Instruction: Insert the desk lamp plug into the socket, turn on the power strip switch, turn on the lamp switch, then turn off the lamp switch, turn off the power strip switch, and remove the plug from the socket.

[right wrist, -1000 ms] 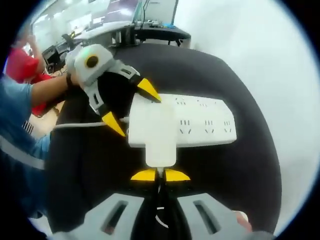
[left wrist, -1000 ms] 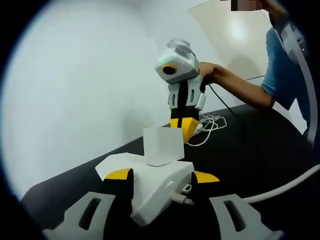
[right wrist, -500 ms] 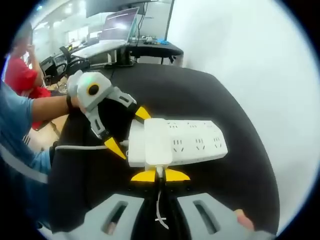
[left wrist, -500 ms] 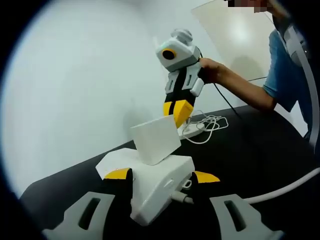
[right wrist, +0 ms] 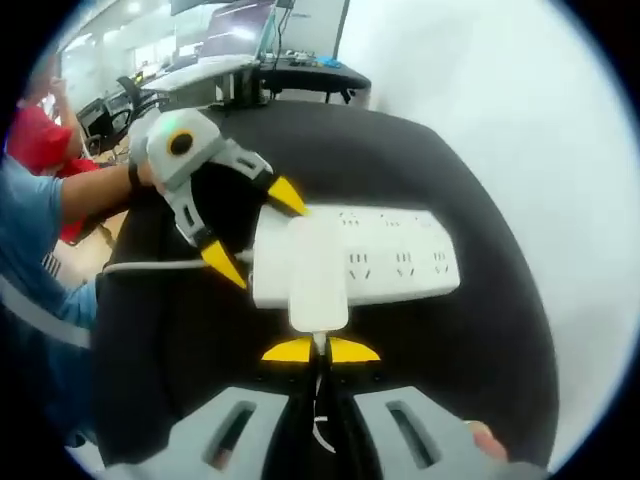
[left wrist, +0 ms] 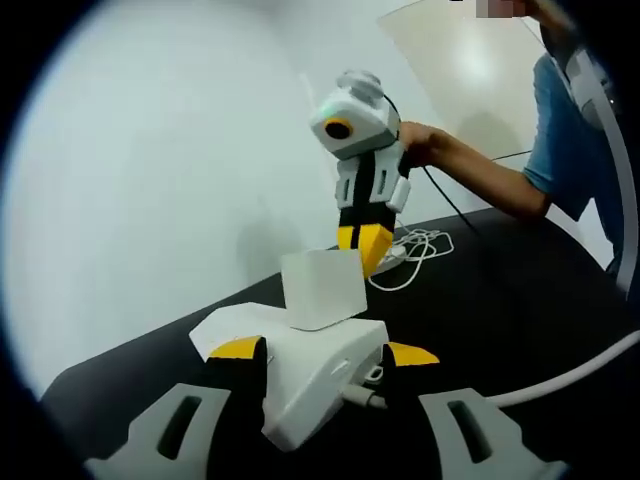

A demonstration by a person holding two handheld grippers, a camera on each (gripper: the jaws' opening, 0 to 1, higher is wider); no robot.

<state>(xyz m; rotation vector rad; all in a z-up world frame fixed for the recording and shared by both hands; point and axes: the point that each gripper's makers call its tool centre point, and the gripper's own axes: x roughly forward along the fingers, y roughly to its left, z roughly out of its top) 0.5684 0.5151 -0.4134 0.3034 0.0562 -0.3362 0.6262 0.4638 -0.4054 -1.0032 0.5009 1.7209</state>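
A white power strip (left wrist: 322,385) lies on the black table (left wrist: 520,300). My left gripper (left wrist: 325,352) is shut on its near end, one yellow tip on each side. In the right gripper view the same gripper (right wrist: 255,230) straddles the left end of the power strip (right wrist: 405,265). A white block-shaped plug (left wrist: 322,288) stands upright against the strip's top face. My right gripper (left wrist: 362,248) comes down on it from above. In its own view the right gripper (right wrist: 320,350) is shut on the rear of the plug (right wrist: 318,272), where a thin wire leaves it.
A loose coil of white cable (left wrist: 415,250) lies behind the strip. The strip's thick cord (left wrist: 565,372) runs off to the right. A person's forearm (left wrist: 480,178) reaches in from the right. A white wall stands close behind the table, and desks with a laptop (right wrist: 255,45) are further off.
Half a second ago the right gripper held the plug tilted and a little raised. Now the plug stands straight and lower on the strip, much as it did one second ago. The left gripper has kept its hold.
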